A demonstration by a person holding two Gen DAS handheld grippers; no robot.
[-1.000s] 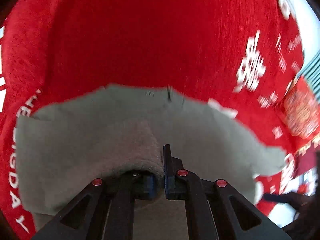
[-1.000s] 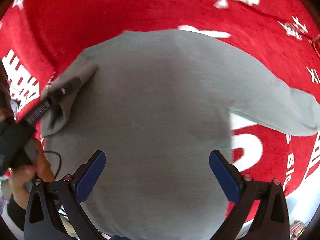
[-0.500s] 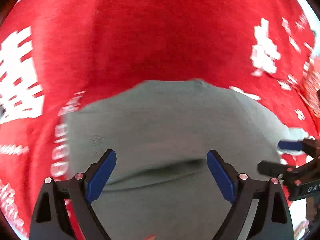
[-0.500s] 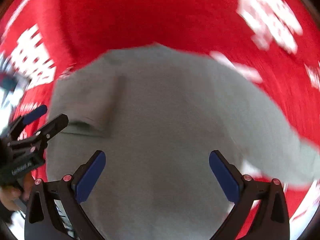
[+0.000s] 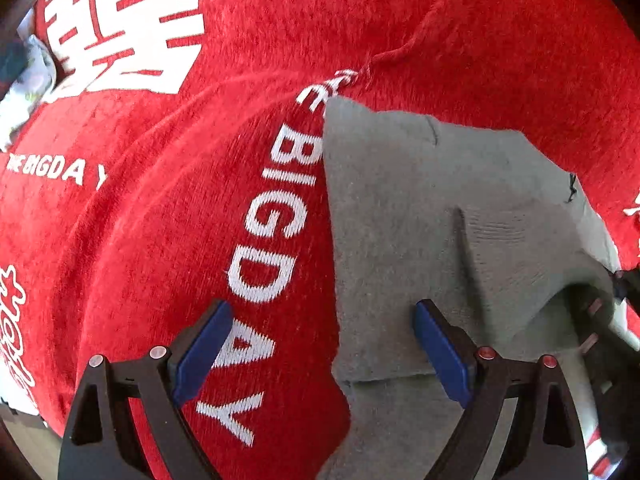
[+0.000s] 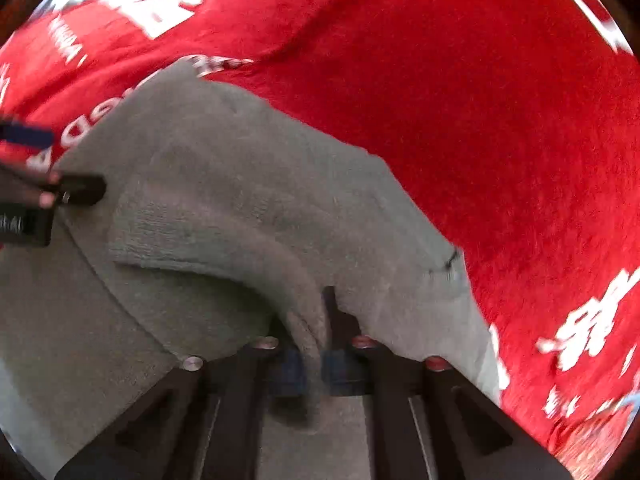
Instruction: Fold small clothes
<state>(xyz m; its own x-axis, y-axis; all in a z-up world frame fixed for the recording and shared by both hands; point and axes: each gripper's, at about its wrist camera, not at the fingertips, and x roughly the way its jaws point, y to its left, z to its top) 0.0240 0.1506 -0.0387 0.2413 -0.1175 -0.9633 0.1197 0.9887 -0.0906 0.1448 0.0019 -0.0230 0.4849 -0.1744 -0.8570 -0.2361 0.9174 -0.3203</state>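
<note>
— So where is the grey garment (image 5: 404,240) lying?

— On the red cloth (image 5: 180,208), the one with white lettering that reads BIG DAY. The garment's straight edge runs right along that lettering, touching it. The cloth is wrinkled just beyond the garment's far corner.

— What is the left tool (image 5: 320,344) doing?

— Its blue-padded fingers (image 5: 440,354) stand wide apart and grip nothing. One finger is over the red cloth beside the lettering, the other over the garment, so the tool straddles the garment's edge. From the right wrist view the same tool (image 6: 60,168) shows at the garment's far side.

— And the right tool (image 6: 316,360)?

— Closed on a fold of the garment (image 6: 248,208). A thick roll of grey fabric curves down from the garment's middle and disappears between the fingers, which are pressed nearly together. That view is blurred, so the exact pinch point is hard to make out.

— Any containers near the garment?

— I can't make out any. Beyond the red cloth's far corner there is a pale crumpled thing (image 5: 24,76), too small to identify.
</note>
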